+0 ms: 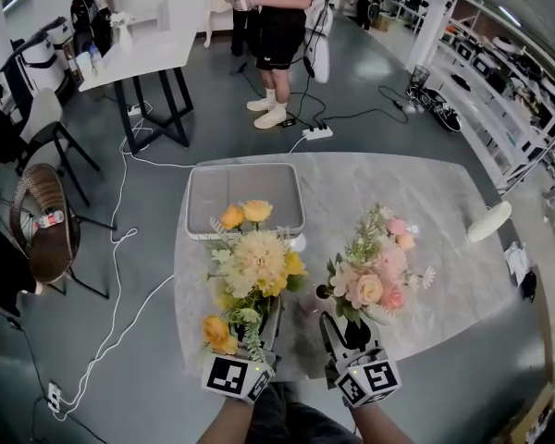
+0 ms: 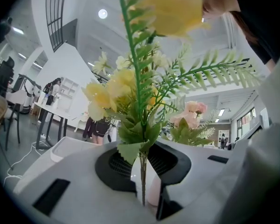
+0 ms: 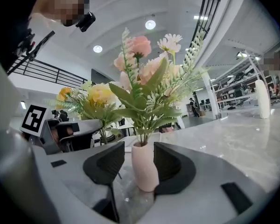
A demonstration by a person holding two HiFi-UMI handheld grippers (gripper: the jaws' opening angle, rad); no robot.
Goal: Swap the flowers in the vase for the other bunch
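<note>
Vase stands upright on the worktop, lower centre of the head view, dead ahead between the right claw's jaws. Right jaw touches it and there's a thin gap on the left, so we read that claw as open, not clamped. Pink bunch is in the vase, stems straight up. Left claw is closed on the yellow bunch's stems, upright, just left of the vase. Right claw is nearer. We'd say pink has to lift out vertically.

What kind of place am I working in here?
Probably an open workshop or lab hall: storage racks along the right, with cables and a power strip on the grey floor.
</note>
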